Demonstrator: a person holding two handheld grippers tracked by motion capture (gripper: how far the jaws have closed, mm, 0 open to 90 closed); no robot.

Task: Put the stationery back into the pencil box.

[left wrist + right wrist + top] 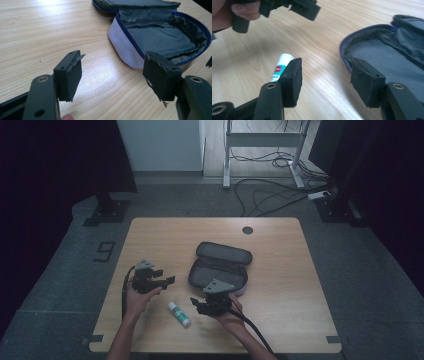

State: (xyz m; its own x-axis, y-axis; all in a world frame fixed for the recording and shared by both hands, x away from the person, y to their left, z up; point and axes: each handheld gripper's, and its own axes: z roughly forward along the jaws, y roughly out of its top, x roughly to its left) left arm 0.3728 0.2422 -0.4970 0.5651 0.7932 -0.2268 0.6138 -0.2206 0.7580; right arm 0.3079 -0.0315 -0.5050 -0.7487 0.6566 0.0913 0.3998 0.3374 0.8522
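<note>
High view: both tools gape (left [167, 281], right [196, 305]); glue stick [179, 314] between; pouch [218, 270] unzipped.

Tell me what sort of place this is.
Probably a lab or recording workspace, not a home: a bare wooden table on grey carpet, dark curtains at both sides, loose cables across the floor beyond, and a desk frame against the far wall.

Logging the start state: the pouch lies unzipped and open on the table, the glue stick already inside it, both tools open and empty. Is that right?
Not quite. The glue stick lies on the table, outside the pouch, as the high view shows. The rest holds: the pouch is unzipped and open, and the left tool and right tool are open and empty.
</note>
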